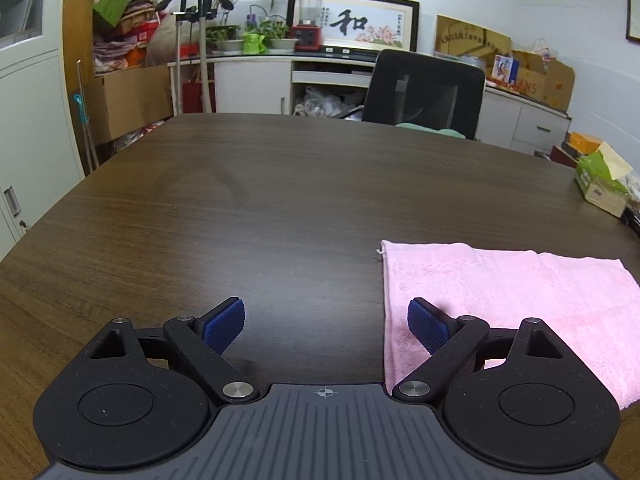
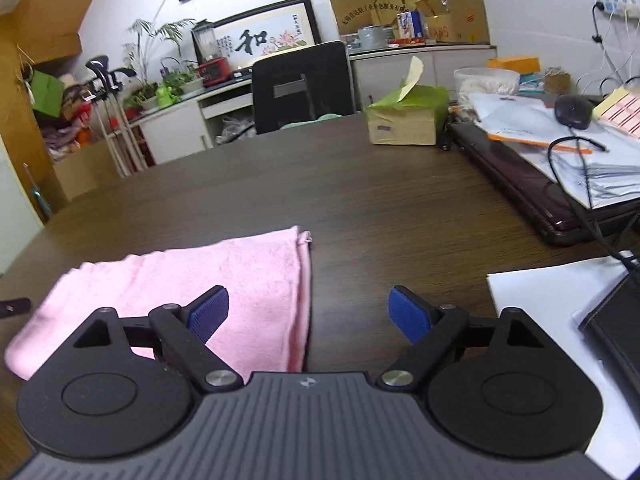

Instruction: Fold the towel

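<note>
- Since both views show the pink towel lying flat on the dark bench with doubled layers along one edge, I judge at least one fold is already done.
- Left tongs: spread wide, nothing between the pads. The left pad sits over bare bench, the right pad over the towel's left edge. Can't tell whether it touches the cloth or hangs just above it.
- Towel sits right of centre in the left wrist view; its left edge is straight, top corner shows a small loose thread. The far edge has a slight wave, not perfectly squared.
- In the right wrist view the towel is left of centre; its right edge shows two stacked layers, so it reads as folded over.
- Right tongs: also spread, empty. Left pad is over the towel near that layered edge, right pad over bare bench.
- Further right: green tissue box, a paper stack with a mouse on top, and a white sheet near the bench edge. All well apart from the towel.
- Status, my read: the towel is released and resting, neither tool gripping. Either the fold is finished or one more halving is left; the pictures don't settle the target size. If another fold is wanted, both tongs need to pinch corners on one edge first.
</note>
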Demonstrator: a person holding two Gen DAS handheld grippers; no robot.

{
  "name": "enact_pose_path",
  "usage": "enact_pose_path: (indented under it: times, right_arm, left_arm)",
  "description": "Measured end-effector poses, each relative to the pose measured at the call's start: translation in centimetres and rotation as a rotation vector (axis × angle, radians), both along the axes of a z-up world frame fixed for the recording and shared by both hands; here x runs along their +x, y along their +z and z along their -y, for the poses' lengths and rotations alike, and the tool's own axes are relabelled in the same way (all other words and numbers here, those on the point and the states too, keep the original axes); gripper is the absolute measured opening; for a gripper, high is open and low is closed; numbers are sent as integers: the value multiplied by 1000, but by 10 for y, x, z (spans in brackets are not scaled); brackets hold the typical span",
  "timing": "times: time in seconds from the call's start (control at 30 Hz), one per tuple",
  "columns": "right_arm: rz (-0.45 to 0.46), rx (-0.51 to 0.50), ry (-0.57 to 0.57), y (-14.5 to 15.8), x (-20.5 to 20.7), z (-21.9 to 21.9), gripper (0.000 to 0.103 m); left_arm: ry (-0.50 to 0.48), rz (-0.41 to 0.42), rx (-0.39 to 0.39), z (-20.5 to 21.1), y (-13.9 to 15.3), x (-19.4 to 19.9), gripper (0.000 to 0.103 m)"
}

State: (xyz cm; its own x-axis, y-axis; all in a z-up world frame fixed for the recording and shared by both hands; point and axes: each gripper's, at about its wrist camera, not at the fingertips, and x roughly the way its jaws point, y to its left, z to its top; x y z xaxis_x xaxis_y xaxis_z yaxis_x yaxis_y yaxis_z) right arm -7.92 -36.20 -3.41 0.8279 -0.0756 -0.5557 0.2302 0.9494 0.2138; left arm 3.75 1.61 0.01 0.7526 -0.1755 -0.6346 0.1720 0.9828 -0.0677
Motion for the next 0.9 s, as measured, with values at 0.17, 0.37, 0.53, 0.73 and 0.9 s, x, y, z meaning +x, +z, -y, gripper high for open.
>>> enact_pose_path:
  times: [0.17,0.37,0.53,0.73,0.9]
  right_arm:
    - [38,-46,82,0,-3,-18,90]
    - [135,-55,361,9,-12,-67,91]
    - [170,-149,543,17,-14,-143,91]
    - [159,-490,749,14,-16,-253,84]
    - [86,-580,826,12,1,-296,57]
  left_arm:
    - [12,-20,2,-3,1,1,90]
    - [12,-50,-43,-10,1,5,90]
    - [37,-52,-63,-18,1,7,90]
    - [68,-40,-95,-32,5,9,94]
    - [78,-43,-116,-37,8,11,95]
